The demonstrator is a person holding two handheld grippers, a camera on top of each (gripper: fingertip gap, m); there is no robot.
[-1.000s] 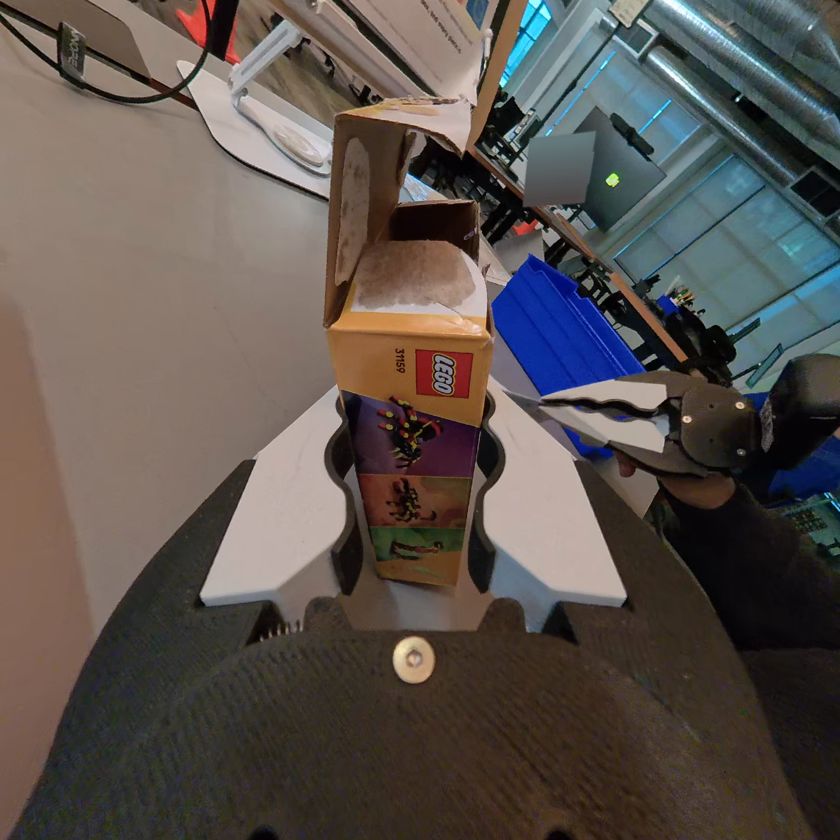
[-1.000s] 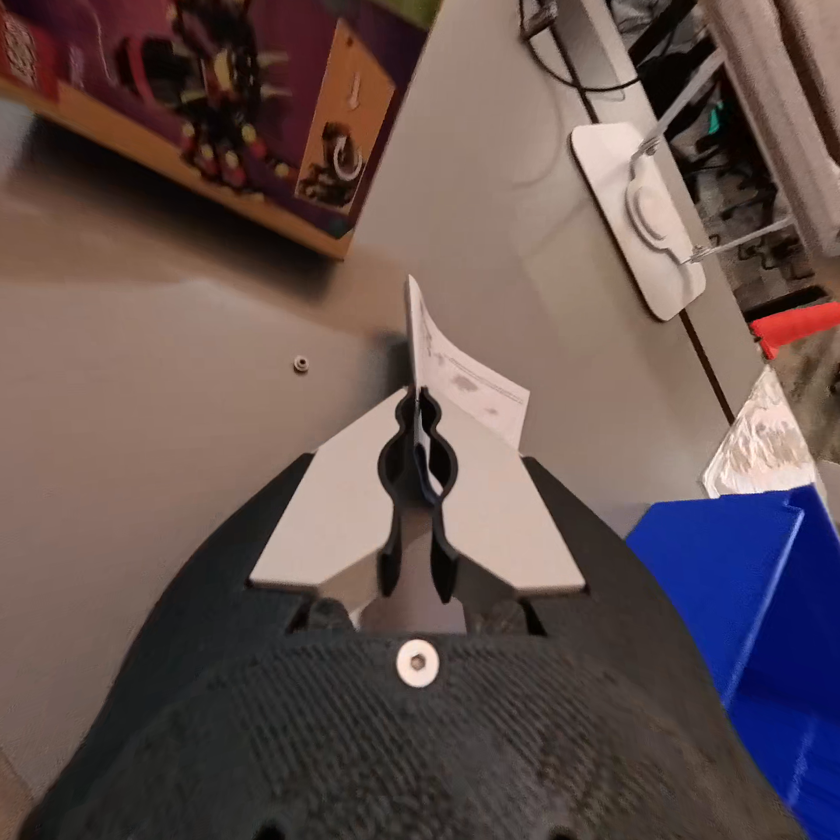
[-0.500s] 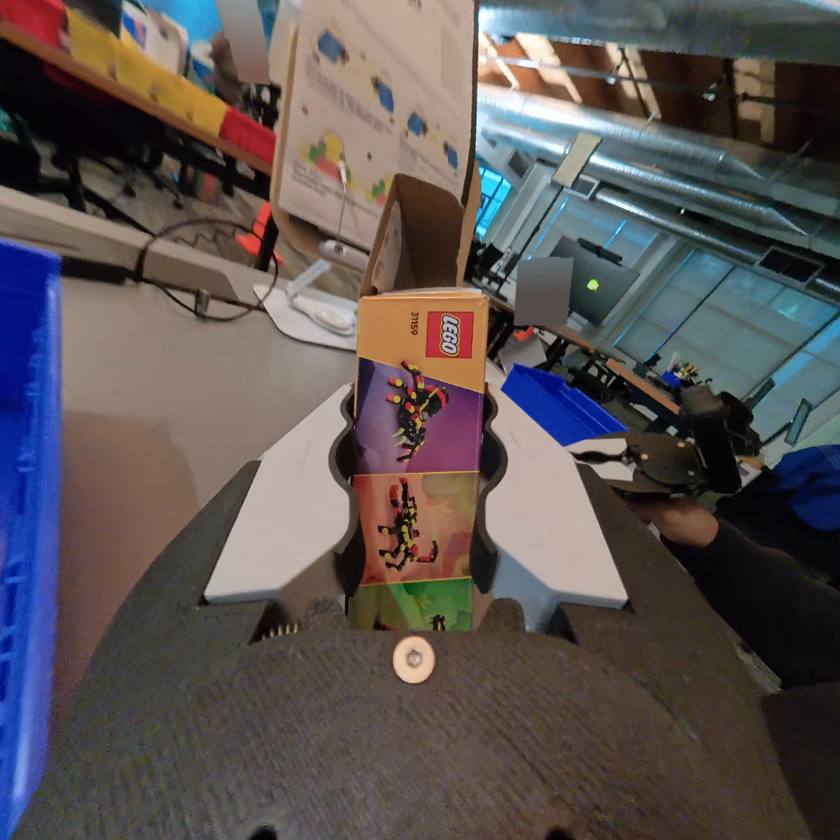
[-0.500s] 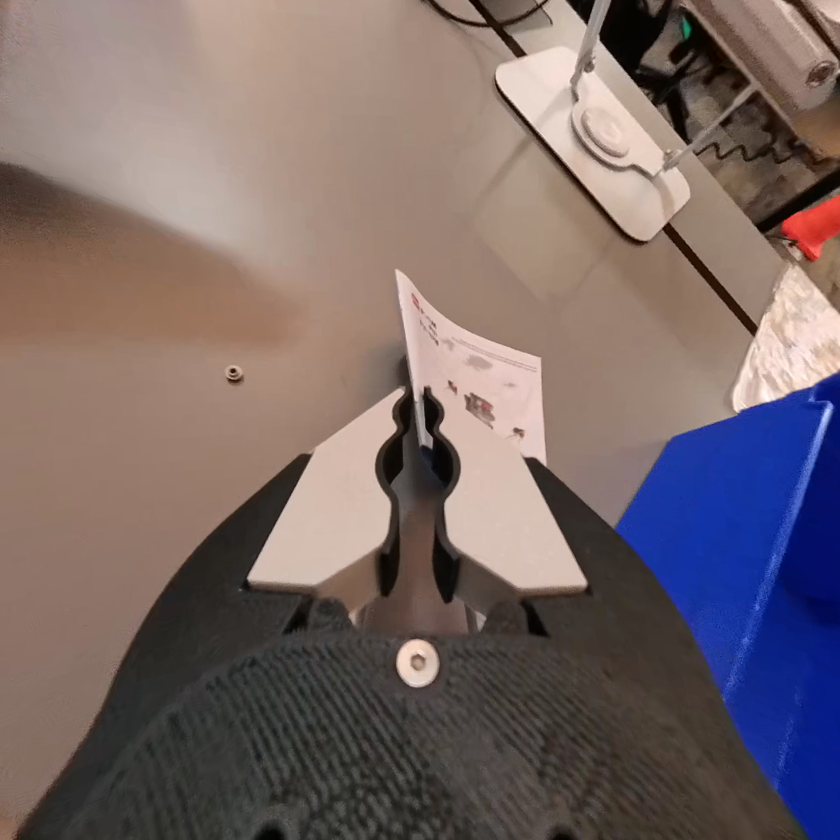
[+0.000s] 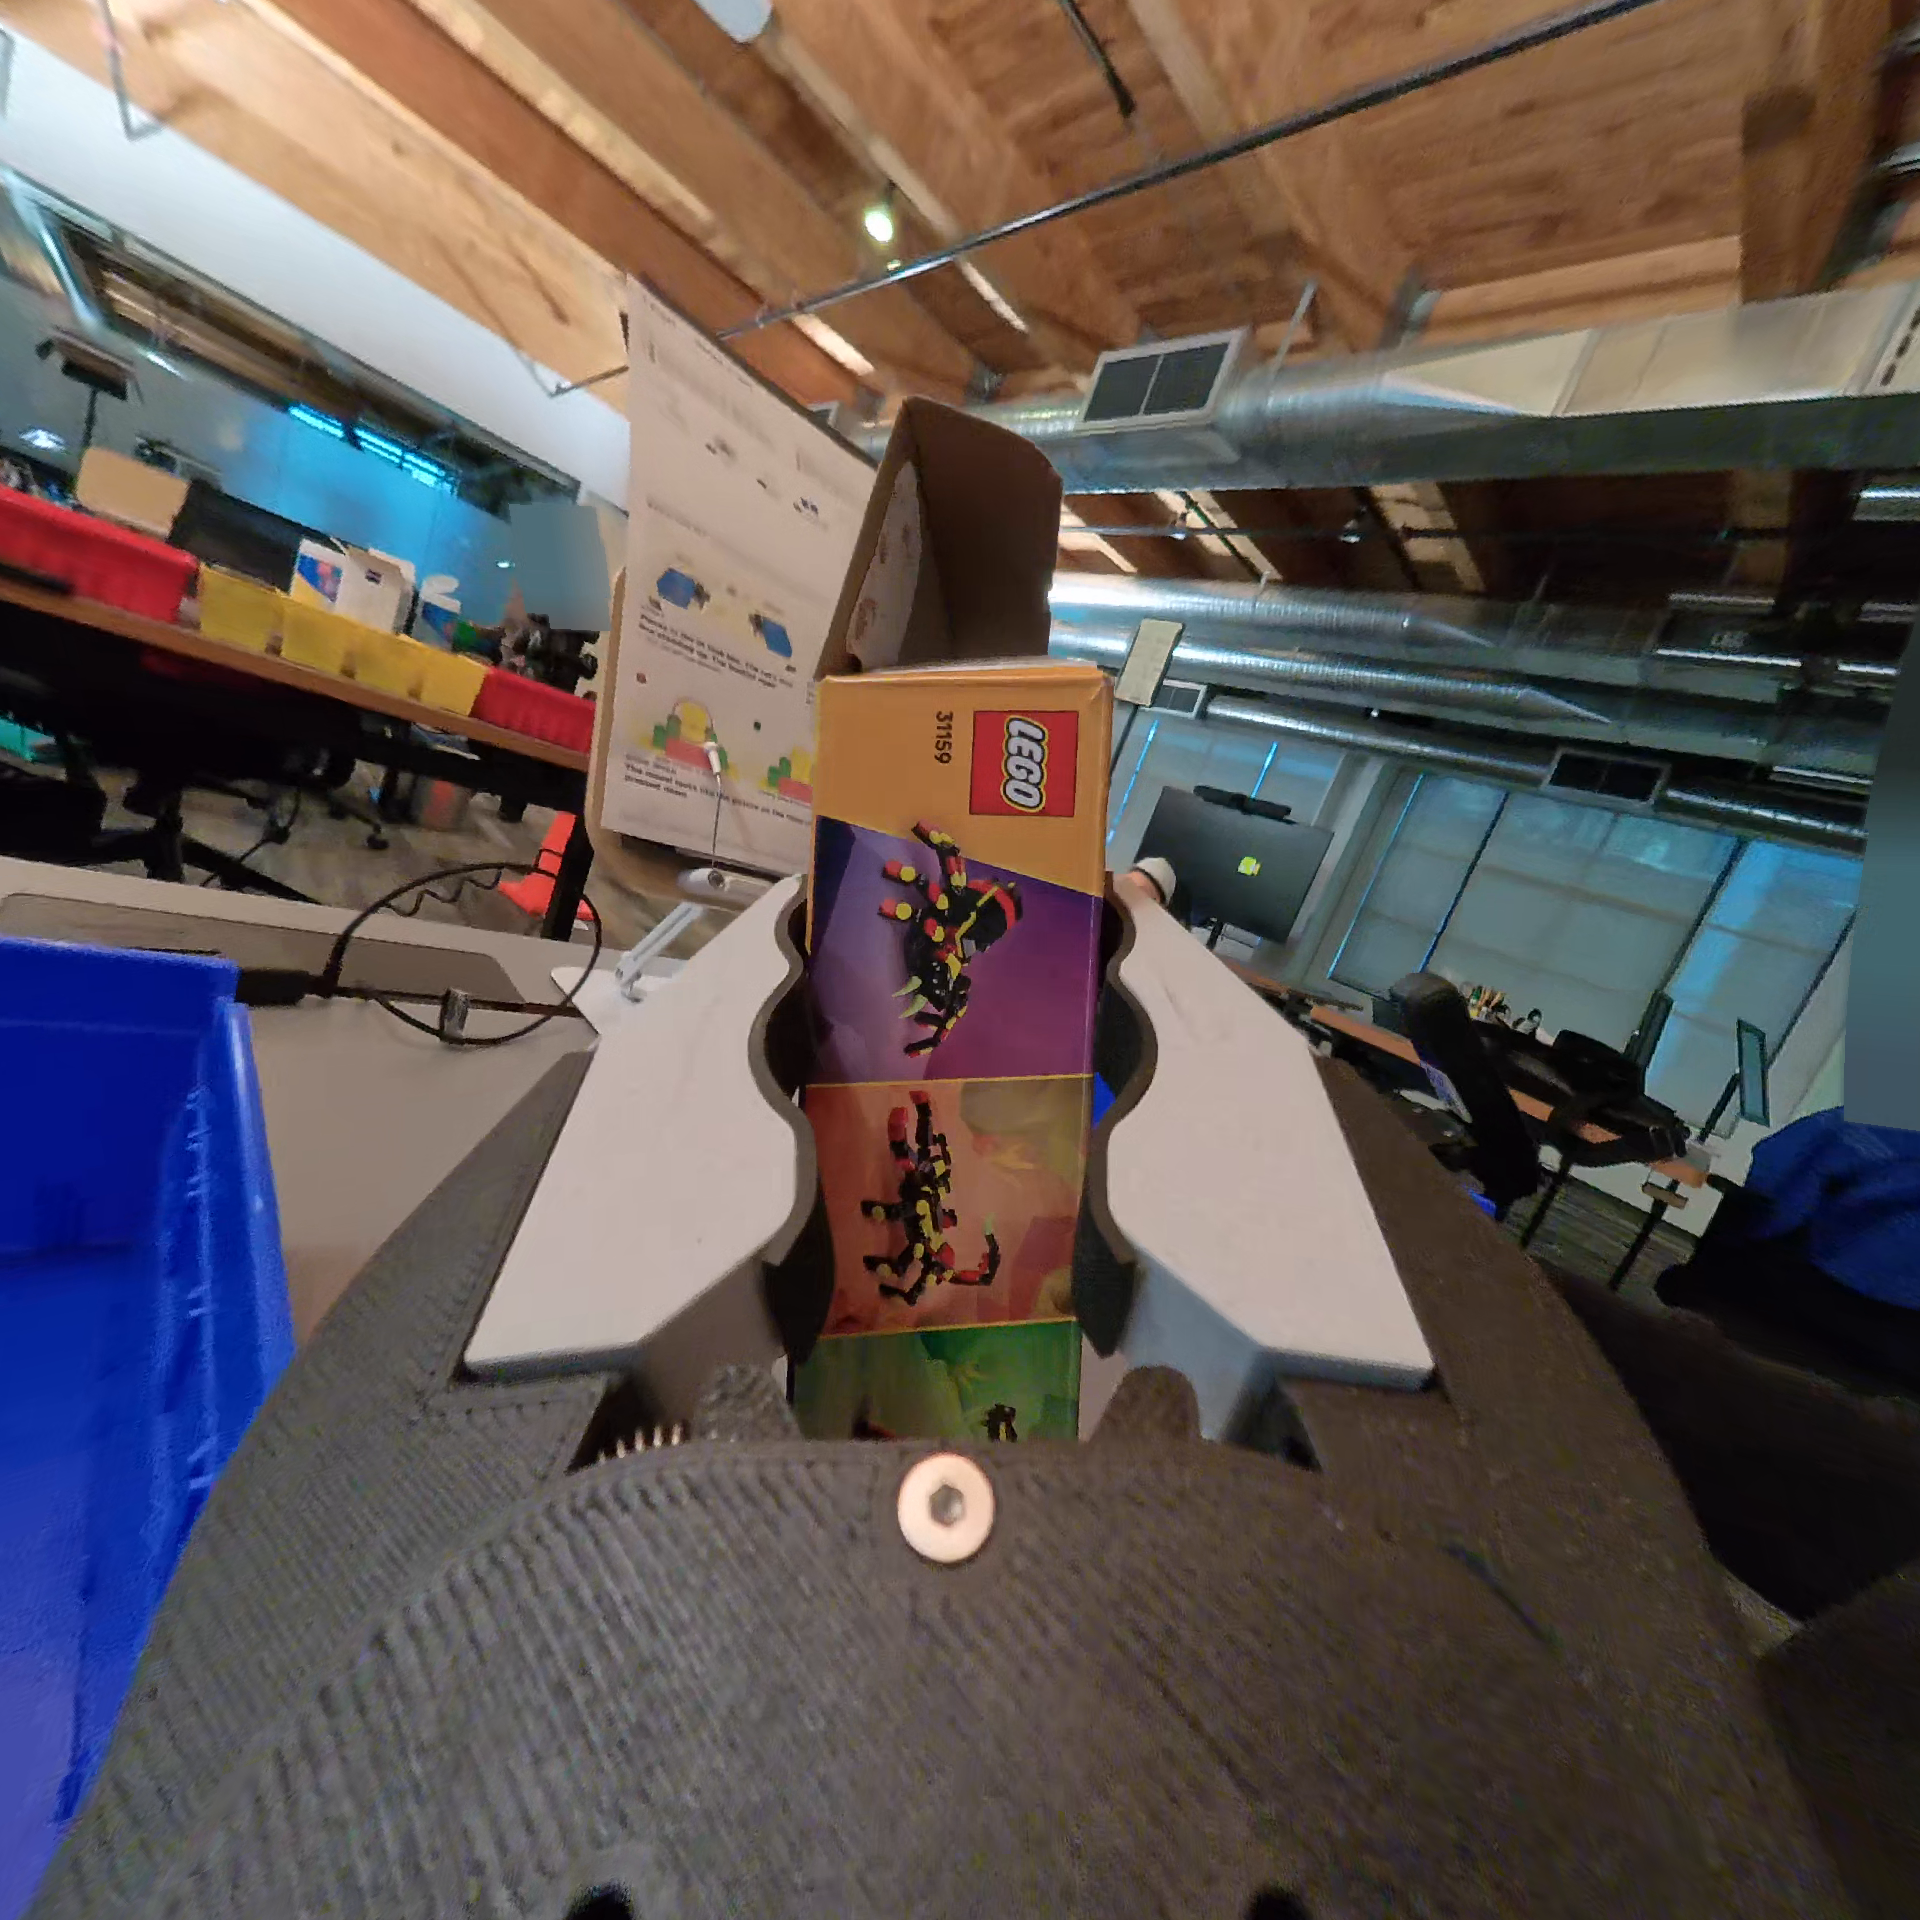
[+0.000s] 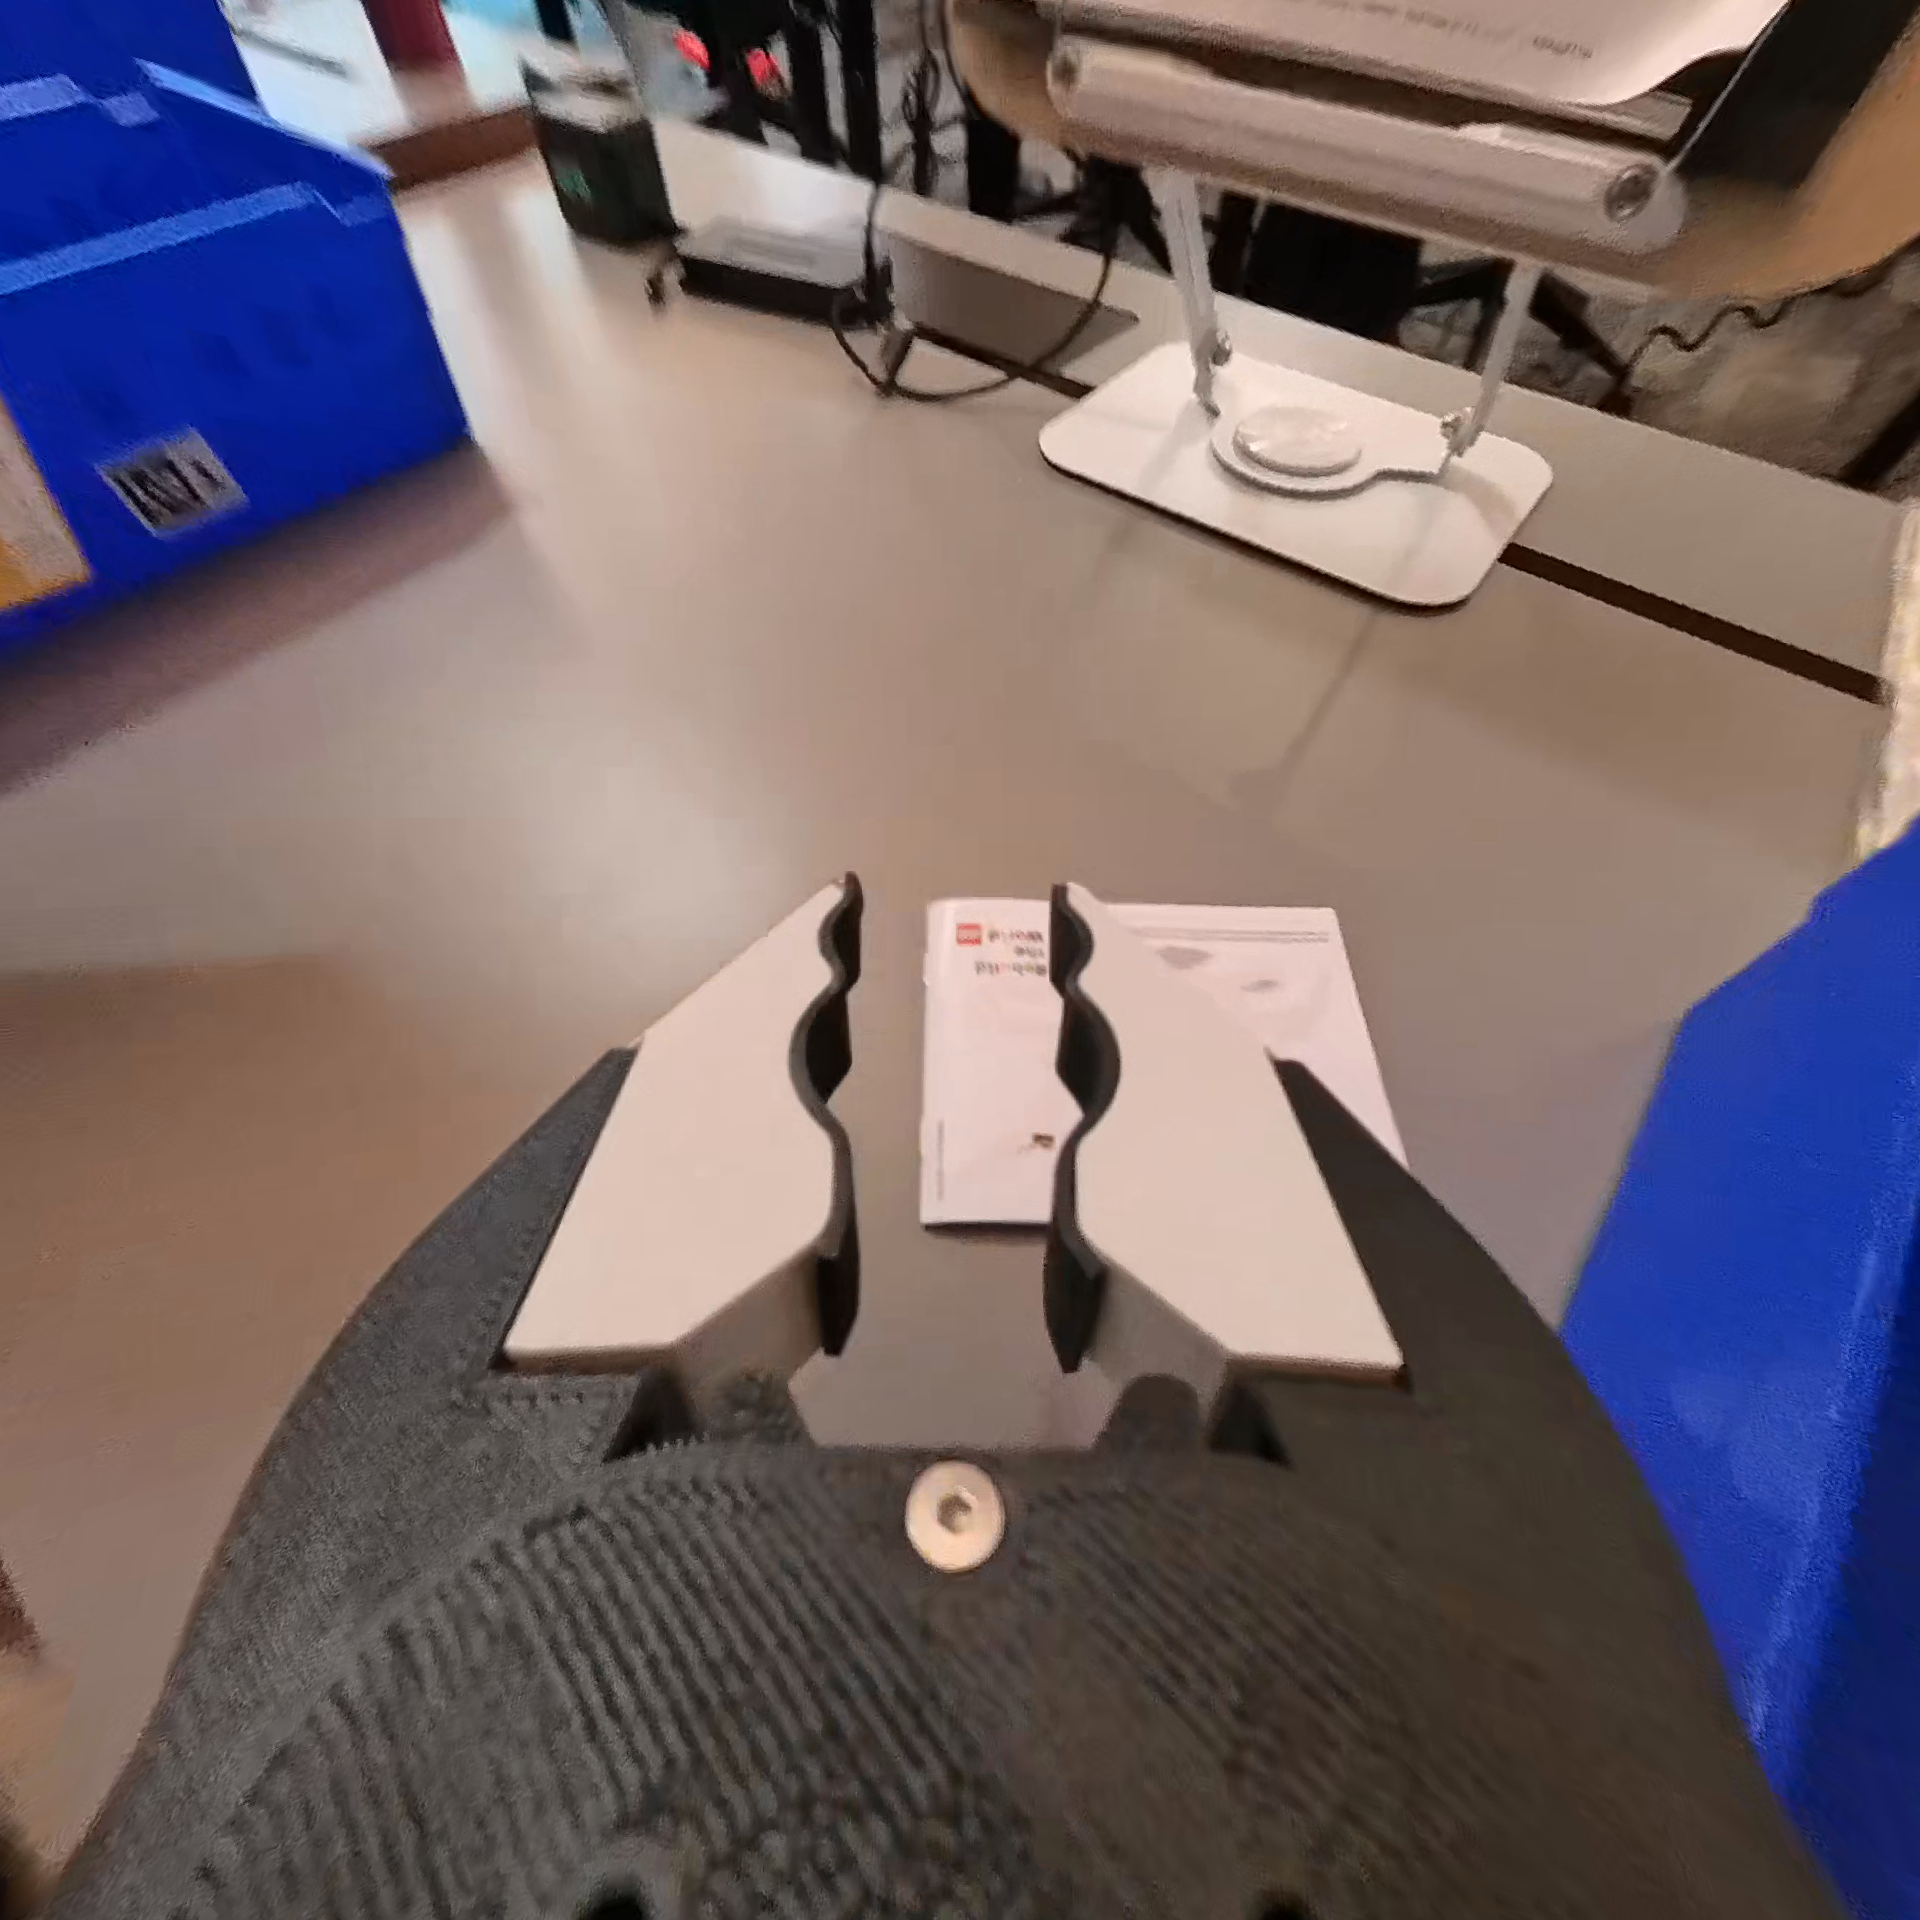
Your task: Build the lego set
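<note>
My left gripper (image 5: 954, 914) is shut on the lego set box (image 5: 951, 997), a yellow carton with a purple, orange and green printed side. I hold it upright in the air, its top flap open and pointing up. My right gripper (image 6: 954, 899) is open and empty, just above the grey table (image 6: 644, 748). A white paper instruction leaflet (image 6: 987, 1081) lies flat on the table under and between its fingers. The right gripper does not show in the left wrist view.
A blue bin (image 5: 114, 1247) is close on the left in the left wrist view. Blue bins stand at the far left (image 6: 197, 343) and right edge (image 6: 1766, 1351) of the right wrist view. A white stand base (image 6: 1299, 478) and cables (image 6: 935, 364) sit at the table's back. The tips of one gripper are about 35 cm away from the tips of the other.
My right gripper has opened and let go of the leaflet, which now lies flat on the table. My left gripper has tilted the box upward, toward the ceiling.
</note>
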